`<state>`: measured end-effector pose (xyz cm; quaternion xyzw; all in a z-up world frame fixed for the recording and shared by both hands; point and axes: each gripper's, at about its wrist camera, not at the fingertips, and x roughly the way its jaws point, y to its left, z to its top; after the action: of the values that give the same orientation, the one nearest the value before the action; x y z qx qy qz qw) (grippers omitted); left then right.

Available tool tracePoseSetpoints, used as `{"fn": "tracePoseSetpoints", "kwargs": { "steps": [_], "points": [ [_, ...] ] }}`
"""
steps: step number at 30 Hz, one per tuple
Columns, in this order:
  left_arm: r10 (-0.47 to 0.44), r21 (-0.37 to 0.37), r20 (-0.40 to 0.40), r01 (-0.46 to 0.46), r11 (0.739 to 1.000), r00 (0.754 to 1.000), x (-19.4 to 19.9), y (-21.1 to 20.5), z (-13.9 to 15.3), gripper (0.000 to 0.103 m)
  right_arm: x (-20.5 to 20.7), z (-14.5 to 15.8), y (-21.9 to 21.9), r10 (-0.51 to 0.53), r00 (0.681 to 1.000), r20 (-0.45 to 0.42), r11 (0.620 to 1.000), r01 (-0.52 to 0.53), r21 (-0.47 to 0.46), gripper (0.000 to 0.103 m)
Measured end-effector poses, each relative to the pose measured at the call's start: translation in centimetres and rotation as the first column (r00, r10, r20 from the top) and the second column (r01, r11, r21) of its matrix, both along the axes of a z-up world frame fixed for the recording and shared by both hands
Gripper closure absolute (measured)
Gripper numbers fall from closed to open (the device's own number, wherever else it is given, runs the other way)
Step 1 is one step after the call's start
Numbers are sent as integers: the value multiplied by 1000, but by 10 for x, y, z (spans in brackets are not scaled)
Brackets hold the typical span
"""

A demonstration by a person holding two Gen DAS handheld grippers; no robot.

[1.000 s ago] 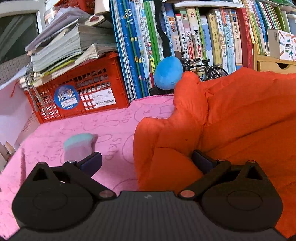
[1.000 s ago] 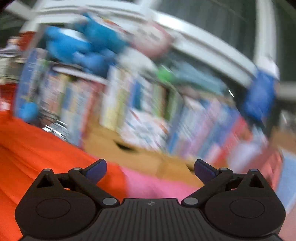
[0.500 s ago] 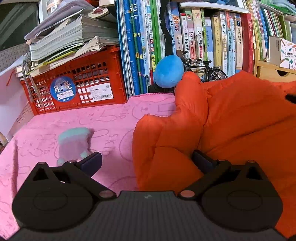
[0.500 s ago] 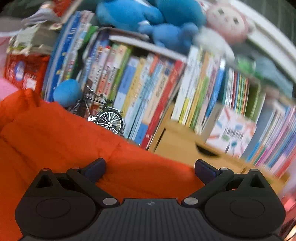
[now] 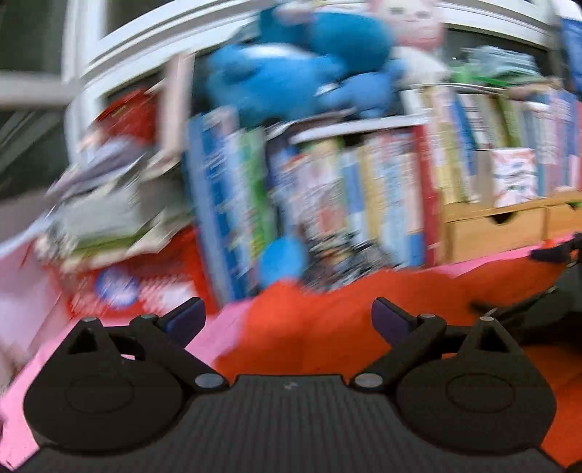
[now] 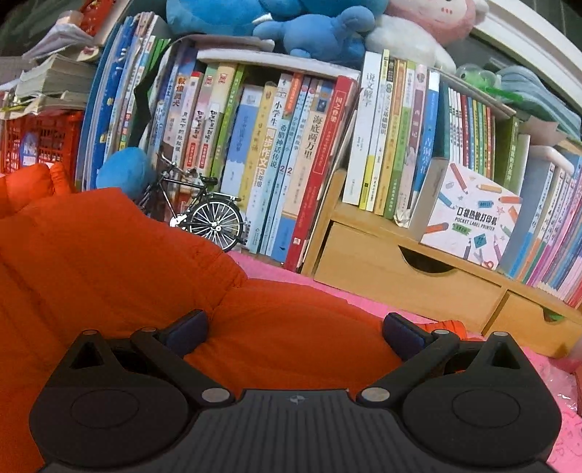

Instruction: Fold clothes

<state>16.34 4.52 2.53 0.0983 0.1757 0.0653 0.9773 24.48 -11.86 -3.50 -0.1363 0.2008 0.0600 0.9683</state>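
Observation:
An orange padded garment (image 6: pixel 120 262) lies bunched on the pink cloth (image 6: pixel 276 271); in the blurred left wrist view it (image 5: pixel 327 320) fills the lower middle. My right gripper (image 6: pixel 294 327) is open and empty, its jaws spread just above a fold of the garment. My left gripper (image 5: pixel 285 316) is open and empty, raised over the garment's left edge. The right gripper's black body shows in the left wrist view at the far right (image 5: pixel 556 291).
A row of upright books (image 6: pixel 291 152) and a wooden drawer unit (image 6: pixel 400 276) stand behind the garment. A model bicycle (image 6: pixel 203 211), a blue ball (image 6: pixel 123 174), a red crate (image 6: pixel 36 142) and plush toys (image 6: pixel 291 25) stand at the back.
My left gripper has tilted up quickly, so its view now blurs and shows the shelf instead of the pink cloth. My right gripper has swung left and down over the garment. Both stay open.

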Motion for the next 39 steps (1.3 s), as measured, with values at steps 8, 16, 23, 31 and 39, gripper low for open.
{"fn": "tracePoseSetpoints", "kwargs": {
  "steps": [8,16,23,31,39],
  "points": [
    [38,53,-152,-31,998,988,59,-16,-43,0,3,1,-10,3,1000,-27,998,-1,58,0],
    [58,98,-149,-44,994,987,56,-8,-57,0,2,-1,-2,-9,1000,-23,1000,9,-17,0],
    [86,58,-170,-77,995,982,57,15,-55,0,2,-1,-7,-20,999,-25,998,19,-52,0],
    [91,3,-200,-92,996,976,60,31,-52,0,2,-2,-11,-21,999,-38,998,19,-53,0],
    [83,-39,-216,-93,995,973,60,40,-51,0,2,-2,-19,-24,999,-45,998,21,-51,0]
  ]
}}
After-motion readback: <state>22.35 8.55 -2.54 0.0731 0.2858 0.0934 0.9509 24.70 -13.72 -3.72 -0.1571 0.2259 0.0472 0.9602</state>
